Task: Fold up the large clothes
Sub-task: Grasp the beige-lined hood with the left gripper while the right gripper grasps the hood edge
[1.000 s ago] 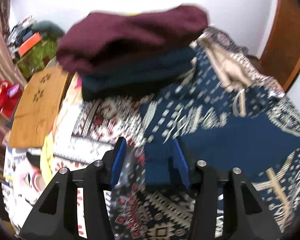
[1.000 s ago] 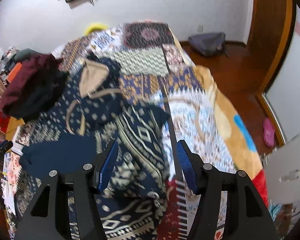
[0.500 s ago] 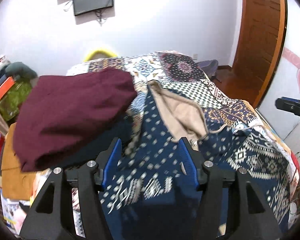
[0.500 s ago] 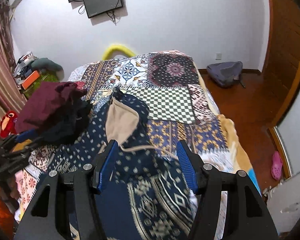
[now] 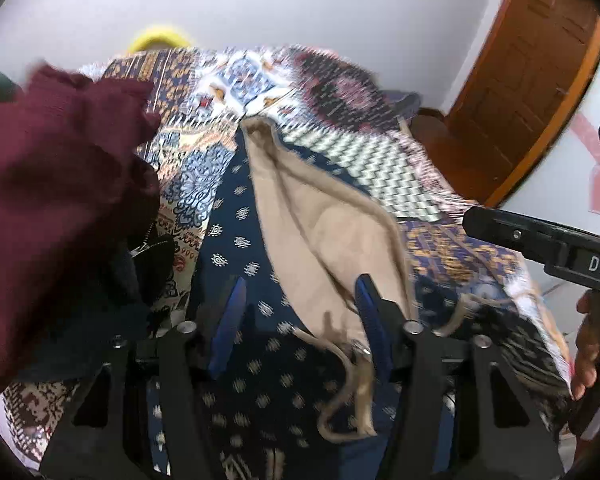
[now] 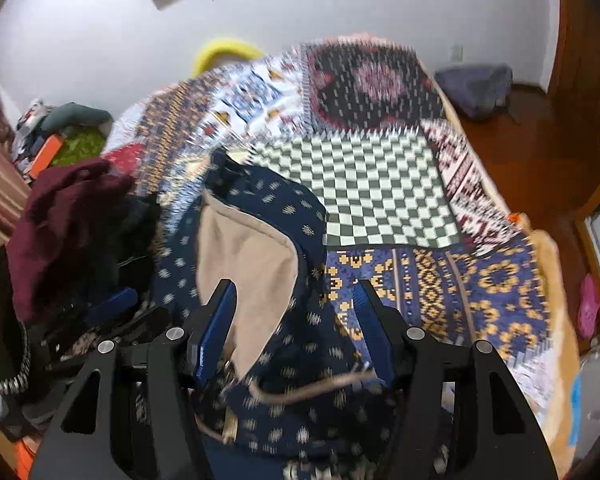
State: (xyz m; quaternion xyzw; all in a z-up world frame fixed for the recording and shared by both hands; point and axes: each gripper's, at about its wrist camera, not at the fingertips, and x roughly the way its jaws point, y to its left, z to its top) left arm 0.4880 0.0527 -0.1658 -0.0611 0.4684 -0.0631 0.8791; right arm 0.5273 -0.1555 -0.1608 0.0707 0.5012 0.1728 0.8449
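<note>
While both grippers hover low over the navy patterned hoodie (image 6: 300, 344), which lies spread on the patchwork bedspread (image 6: 384, 188) with its tan-lined hood (image 5: 324, 220) at twelve o'clock, nothing is gripped. The left gripper (image 5: 300, 312) and right gripper (image 6: 296, 320) each stand wide open. Likely step: reaching for the first fold; next, pinching an edge by the drawstring (image 5: 348, 392).
</note>
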